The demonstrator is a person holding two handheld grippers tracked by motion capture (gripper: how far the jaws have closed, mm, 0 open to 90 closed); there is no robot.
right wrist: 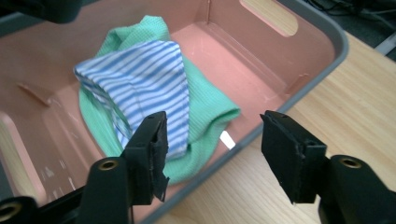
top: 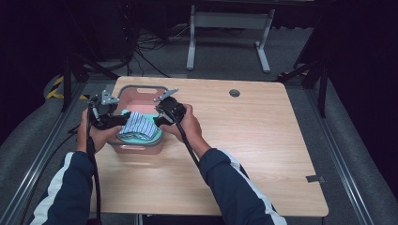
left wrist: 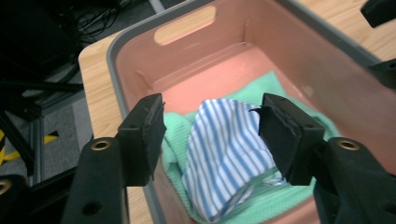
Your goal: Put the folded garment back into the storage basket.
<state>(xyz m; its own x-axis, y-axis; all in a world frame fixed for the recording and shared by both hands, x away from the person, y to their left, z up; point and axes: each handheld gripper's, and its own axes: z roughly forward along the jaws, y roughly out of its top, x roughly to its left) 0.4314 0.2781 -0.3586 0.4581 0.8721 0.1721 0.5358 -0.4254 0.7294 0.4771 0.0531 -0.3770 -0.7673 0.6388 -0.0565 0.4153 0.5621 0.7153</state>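
Observation:
A pink bin with a grey rim (top: 141, 87) stands on the left part of the wooden table (top: 253, 140). Inside it a blue-and-white striped cloth (top: 138, 125) lies crumpled on top of a green cloth (top: 141, 137). My left gripper (top: 123, 121) hovers at the bin's left side, open; in the left gripper view its jaws (left wrist: 212, 126) stand apart above the striped cloth (left wrist: 224, 144) without touching it. My right gripper (top: 157, 119) is at the bin's right side, open; its jaws (right wrist: 215, 140) straddle the bin's rim (right wrist: 336, 42), beside the striped cloth (right wrist: 140, 84) and the green cloth (right wrist: 205, 105).
A round cable hole (top: 234, 93) sits near the table's far edge. A grey metal stand (top: 230, 21) and loose cables are on the floor behind the table. A small strip of tape (top: 315, 178) marks the right edge.

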